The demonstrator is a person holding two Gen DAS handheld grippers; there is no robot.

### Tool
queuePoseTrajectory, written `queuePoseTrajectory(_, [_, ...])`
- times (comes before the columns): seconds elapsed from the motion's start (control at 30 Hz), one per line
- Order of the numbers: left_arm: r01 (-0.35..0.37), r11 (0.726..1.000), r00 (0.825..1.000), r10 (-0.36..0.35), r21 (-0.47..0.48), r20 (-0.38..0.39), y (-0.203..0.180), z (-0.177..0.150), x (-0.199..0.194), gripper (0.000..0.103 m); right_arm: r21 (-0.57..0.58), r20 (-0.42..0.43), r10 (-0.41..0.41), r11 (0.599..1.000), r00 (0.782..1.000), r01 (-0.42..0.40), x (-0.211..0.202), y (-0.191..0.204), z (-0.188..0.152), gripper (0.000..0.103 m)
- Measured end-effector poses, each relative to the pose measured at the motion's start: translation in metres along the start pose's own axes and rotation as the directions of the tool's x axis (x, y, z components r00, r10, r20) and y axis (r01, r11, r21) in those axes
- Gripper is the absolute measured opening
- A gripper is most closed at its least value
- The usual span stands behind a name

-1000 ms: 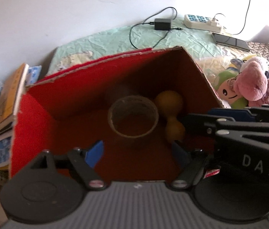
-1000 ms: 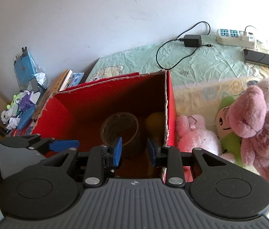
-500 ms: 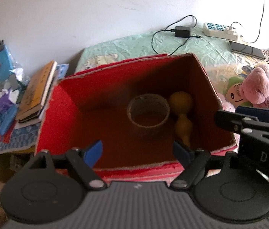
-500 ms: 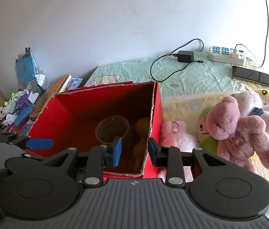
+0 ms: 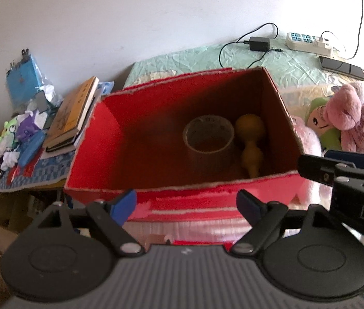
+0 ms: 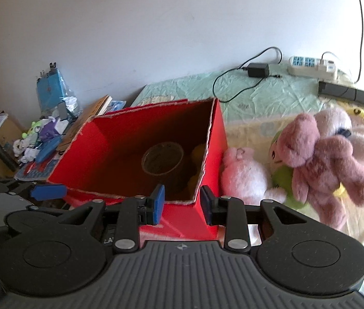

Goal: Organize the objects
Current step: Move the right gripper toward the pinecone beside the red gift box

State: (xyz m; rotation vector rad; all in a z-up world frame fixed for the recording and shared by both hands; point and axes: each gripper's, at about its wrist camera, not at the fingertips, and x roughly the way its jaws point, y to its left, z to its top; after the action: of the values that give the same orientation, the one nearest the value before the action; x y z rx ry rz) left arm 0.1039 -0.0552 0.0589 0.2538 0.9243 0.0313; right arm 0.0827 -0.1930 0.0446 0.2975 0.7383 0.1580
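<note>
A red cardboard box (image 5: 97, 139) stands open on the bed; it also shows in the right wrist view (image 6: 215, 139). Inside lie a roll of clear tape (image 5: 207, 139) and a yellow gourd-shaped toy (image 5: 250, 141). My left gripper (image 5: 185, 204) is open and empty, in front of the box's near wall. My right gripper (image 6: 182, 203) is partly open and empty, by the box's near right corner. A pile of plush toys lies right of the box: a pink teddy (image 6: 323, 159), a small pale pink plush (image 6: 243, 175), a green-faced plush (image 6: 280, 154).
A power strip (image 6: 313, 65), a charger with cable (image 6: 258, 70) and a dark flat device (image 6: 341, 92) lie at the back of the bed. Books (image 5: 76, 113) and small clutter (image 5: 24, 131) sit on a low surface to the left. A white wall stands behind.
Both grippers have pulled back and up out of the box. The tape roll and yellow toy stay inside. The left gripper stays open, the right partly open.
</note>
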Motion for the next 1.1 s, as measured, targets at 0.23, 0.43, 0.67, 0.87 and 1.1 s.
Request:
queuePoseTrajectory(0.23, [-0.027,1.000,0.998,0.027,0.004,-0.050,-0.010,-0.016,0.006,0.087,0.013,-0.055,0.019,1.000,0.998,-0.018,0.001,-0.004,-0.014,0.033])
queuePoseTrajectory(0.43, [-0.055,0.998,0.995,0.057,0.018,-0.083,-0.018,-0.028,0.012,0.087,0.034,-0.110,0.034,0.999,0.993,-0.030,0.005,-0.010,-0.025,0.033])
queuePoseTrajectory(0.67, [-0.073,0.997,0.991,0.076,0.027,-0.112,-0.023,-0.036,0.018,0.090,0.053,-0.146,0.046,0.998,0.988,-0.038,0.007,-0.014,-0.034,0.033])
queuePoseTrajectory(0.87, [-0.081,0.996,0.988,0.085,0.036,-0.131,-0.026,-0.039,0.022,0.091,0.073,-0.177,0.058,0.996,0.982,-0.046,0.013,-0.019,-0.038,0.033])
queuePoseTrajectory(1.1, [-0.087,0.995,0.985,0.092,0.041,-0.146,-0.027,-0.044,0.023,0.092,0.093,-0.208,0.075,0.994,0.975,-0.057,0.016,-0.023,-0.042,0.038])
